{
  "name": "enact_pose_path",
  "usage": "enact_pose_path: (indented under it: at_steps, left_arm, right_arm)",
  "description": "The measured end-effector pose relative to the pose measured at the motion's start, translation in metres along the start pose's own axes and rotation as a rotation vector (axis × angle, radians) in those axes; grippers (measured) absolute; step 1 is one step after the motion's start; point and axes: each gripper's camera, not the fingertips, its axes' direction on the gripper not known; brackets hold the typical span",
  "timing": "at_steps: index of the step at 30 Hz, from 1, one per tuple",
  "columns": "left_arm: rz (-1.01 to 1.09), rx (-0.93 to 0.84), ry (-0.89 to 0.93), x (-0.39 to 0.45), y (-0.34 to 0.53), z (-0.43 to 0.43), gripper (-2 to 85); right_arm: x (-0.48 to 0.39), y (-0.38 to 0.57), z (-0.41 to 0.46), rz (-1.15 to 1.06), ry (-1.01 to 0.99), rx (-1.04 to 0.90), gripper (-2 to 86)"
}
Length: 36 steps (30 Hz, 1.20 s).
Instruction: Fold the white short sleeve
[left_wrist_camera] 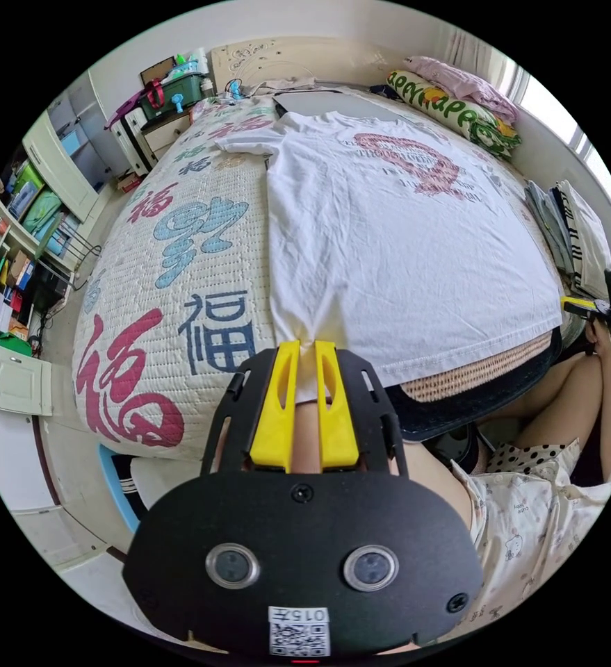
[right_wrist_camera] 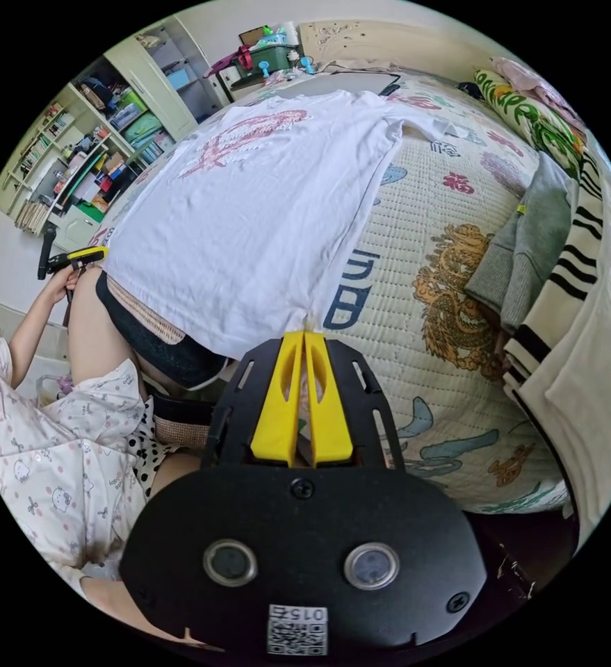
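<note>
One bed [left_wrist_camera: 145, 292], quilted cover with big printed characters, takes up most of both views. One white short sleeve [left_wrist_camera: 402, 243] lies flat on it, pink print up, hem at the near edge toward you, collar at 12 o'clock. One woven mat [left_wrist_camera: 472, 375] with dark trim pokes out under the hem. One stack of folded clothes [right_wrist_camera: 562, 278] sits at 3 o'clock in the right gripper view; one green-print pillow [left_wrist_camera: 451, 111] at 1 o'clock in the left. Shelving [right_wrist_camera: 96, 146] with clutter at 10 o'clock. Two grippers: your left gripper [left_wrist_camera: 306, 345] is pinched closed on one hem corner, your right gripper [right_wrist_camera: 304, 337] is pinched closed on the other hem corner, cloth bunched between both jaws.
</note>
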Motion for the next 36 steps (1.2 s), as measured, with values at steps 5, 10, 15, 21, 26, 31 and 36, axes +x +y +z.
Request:
enact_pose_path:
  at_steps: [5, 10, 15, 21, 26, 31, 36]
  left_arm:
    - [0.018, 0.006, -0.032, 0.000, -0.001, -0.004, 4.8]
    - [0.011, 0.020, -0.015, -0.014, 0.000, -0.009, 4.3]
    - [0.009, 0.032, -0.026, -0.029, 0.004, -0.017, 2.5]
    - [-0.068, 0.068, 0.133, -0.086, 0.015, -0.028, 1.7]
    - [-0.143, 0.115, 0.224, -0.133, 0.034, -0.039, 1.7]
    - [-0.225, 0.166, 0.250, -0.178, 0.062, -0.061, 1.9]
    - [-0.200, 0.237, 0.139, -0.202, 0.053, -0.112, 3.1]
  right_arm:
    - [-0.022, -0.018, -0.011, -0.003, -0.014, 0.017, -1.0]
    - [-0.034, -0.037, -0.043, 0.013, -0.038, 0.059, -1.0]
    - [-0.032, -0.045, -0.119, 0.079, -0.079, 0.299, -0.8]
    - [-0.018, -0.097, -0.190, 0.273, -0.017, 0.422, -0.3]
    - [0.013, -0.148, -0.259, 0.431, -0.239, 0.640, 1.3]
    - [0.049, -0.227, -0.301, 0.590, -0.474, 0.675, 7.3]
    - [0.107, -0.350, -0.338, 0.621, -0.560, 0.634, 9.3]
